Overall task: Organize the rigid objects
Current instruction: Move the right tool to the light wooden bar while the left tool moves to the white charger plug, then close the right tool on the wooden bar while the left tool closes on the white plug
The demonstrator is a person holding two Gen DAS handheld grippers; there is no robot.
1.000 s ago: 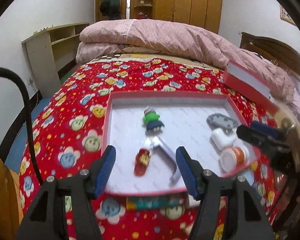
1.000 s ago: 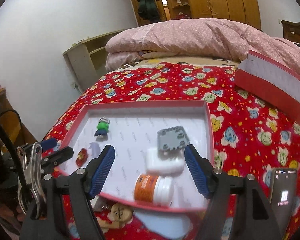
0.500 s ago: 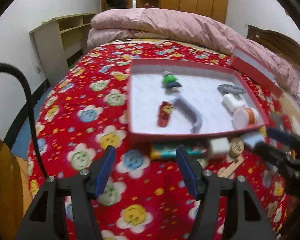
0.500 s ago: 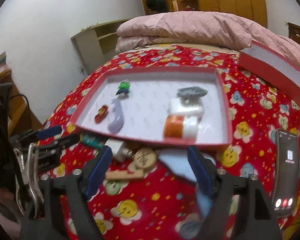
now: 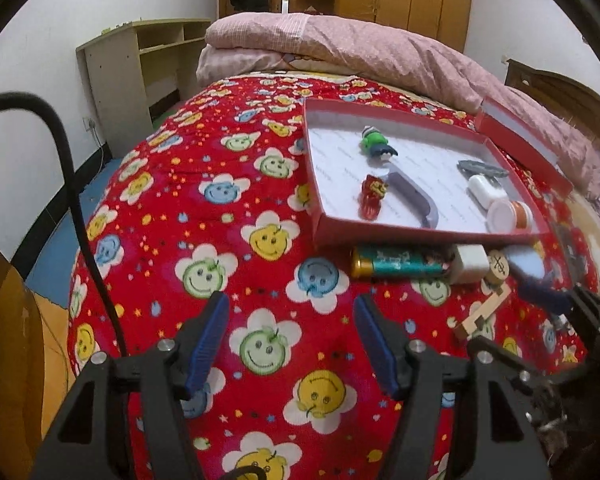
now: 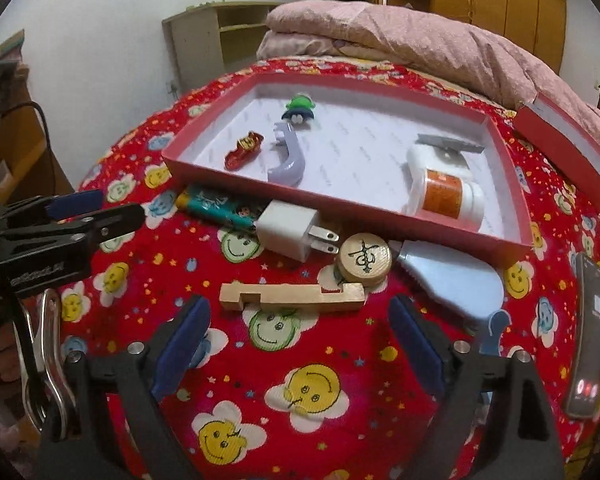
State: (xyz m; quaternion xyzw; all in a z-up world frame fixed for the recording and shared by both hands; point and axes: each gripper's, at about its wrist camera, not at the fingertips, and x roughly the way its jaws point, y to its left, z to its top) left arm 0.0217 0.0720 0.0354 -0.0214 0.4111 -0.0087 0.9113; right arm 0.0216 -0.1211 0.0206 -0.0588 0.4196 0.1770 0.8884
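On the bed [image 6: 340,380], below the red tray [image 6: 340,204], I see the wooden bar [image 6: 292,297] lying crosswise just ahead of my right hand-held gripper [image 6: 300,344], whose empty jaws have just been opening, probably nearer than the left hand-held gripper [image 5: 290,344], also released.

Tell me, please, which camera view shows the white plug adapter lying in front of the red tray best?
The right wrist view: the white plug adapter lies near the middle, sharp, both metal prongs visible, just in front of the red tray. In the left wrist view it appears small near the right edge, prongs hidden, beside the green battery.
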